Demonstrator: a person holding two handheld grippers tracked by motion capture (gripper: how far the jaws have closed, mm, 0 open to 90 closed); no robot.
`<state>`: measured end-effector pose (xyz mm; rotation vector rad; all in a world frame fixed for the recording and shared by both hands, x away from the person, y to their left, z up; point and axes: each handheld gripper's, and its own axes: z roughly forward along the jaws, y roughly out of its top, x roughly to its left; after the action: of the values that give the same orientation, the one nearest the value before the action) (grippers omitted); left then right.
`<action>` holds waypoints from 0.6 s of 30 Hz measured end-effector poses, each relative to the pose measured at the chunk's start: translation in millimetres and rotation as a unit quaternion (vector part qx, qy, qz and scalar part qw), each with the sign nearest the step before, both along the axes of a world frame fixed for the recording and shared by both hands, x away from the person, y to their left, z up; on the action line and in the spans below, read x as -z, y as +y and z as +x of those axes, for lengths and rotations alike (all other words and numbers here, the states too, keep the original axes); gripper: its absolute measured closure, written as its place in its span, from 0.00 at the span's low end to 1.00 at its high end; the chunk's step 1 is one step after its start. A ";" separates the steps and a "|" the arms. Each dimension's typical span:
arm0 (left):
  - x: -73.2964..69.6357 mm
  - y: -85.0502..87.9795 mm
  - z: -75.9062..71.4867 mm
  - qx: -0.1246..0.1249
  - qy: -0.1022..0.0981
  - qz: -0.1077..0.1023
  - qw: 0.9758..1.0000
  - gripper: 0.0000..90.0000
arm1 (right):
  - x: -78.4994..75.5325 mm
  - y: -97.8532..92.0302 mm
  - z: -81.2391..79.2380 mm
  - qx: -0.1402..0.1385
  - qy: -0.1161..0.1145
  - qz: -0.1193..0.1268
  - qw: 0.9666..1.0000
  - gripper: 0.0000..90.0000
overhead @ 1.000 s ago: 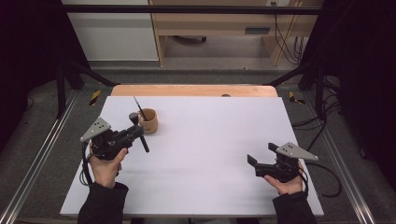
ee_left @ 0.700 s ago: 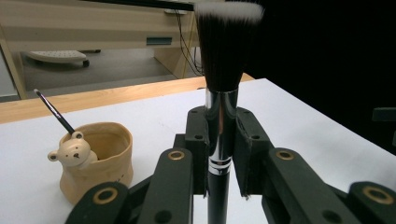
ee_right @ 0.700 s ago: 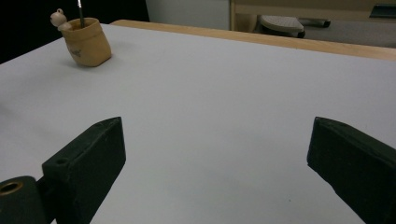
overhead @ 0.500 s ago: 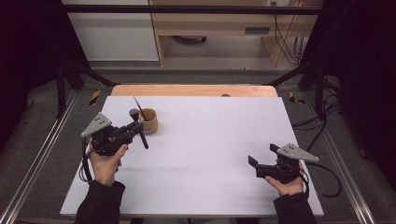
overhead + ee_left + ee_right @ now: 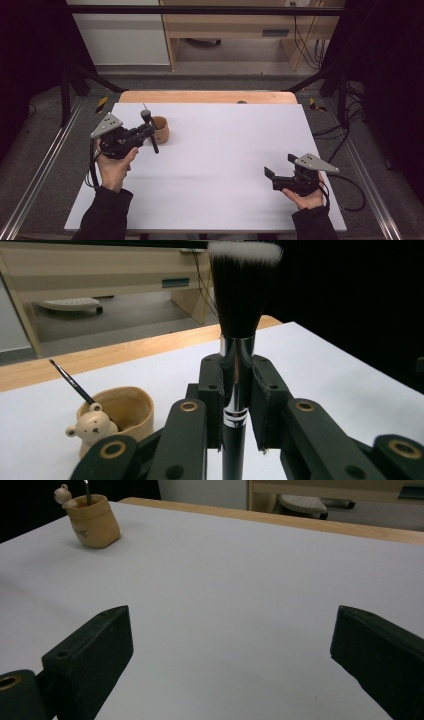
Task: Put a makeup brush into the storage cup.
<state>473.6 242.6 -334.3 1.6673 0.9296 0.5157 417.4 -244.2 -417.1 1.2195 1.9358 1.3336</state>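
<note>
The left tongs [image 5: 237, 405] clamp a makeup brush [image 5: 242, 315] upright beside the tan cup [image 5: 160, 129] on the white counter [image 5: 225, 165]; its handle's end is cut off in the left gripper view. The right tongs [image 5: 230, 655] gape wide, empty.

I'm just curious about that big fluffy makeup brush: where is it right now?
The makeup brush stands upright, clamped in the left gripper on the table's left side, just in front of the small bear cup.
</note>
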 end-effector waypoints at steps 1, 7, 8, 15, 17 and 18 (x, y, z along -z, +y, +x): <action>-0.4 -0.5 1.2 -0.001 0.000 0.003 1.000 0.86 | -0.1 0.2 -0.1 0.000 0.001 0.000 1.000 0.04; -2.1 -3.0 9.3 -0.005 -0.003 0.013 1.000 0.86 | 0.0 1.3 0.0 0.000 0.000 -0.002 1.000 0.04; -2.4 -3.5 10.5 -0.006 -0.003 0.014 1.000 0.86 | -0.1 1.6 0.1 0.000 -0.001 -0.002 1.000 0.04; -4.3 -4.9 19.8 -0.011 -0.007 0.026 1.000 0.86 | 0.4 2.9 0.7 -0.002 0.000 -0.004 1.000 0.04; -4.2 -4.9 22.6 -0.014 -0.007 0.028 1.000 0.86 | 0.7 3.4 0.9 -0.003 0.001 -0.003 1.000 0.04; -4.2 -4.8 24.5 -0.014 -0.007 0.027 0.999 0.86 | 0.8 3.4 1.0 -0.003 0.001 -0.004 1.000 0.04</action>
<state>498.1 237.8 -330.0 1.6991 0.9379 0.5763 418.3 -240.8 -417.9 1.2115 1.9468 1.3262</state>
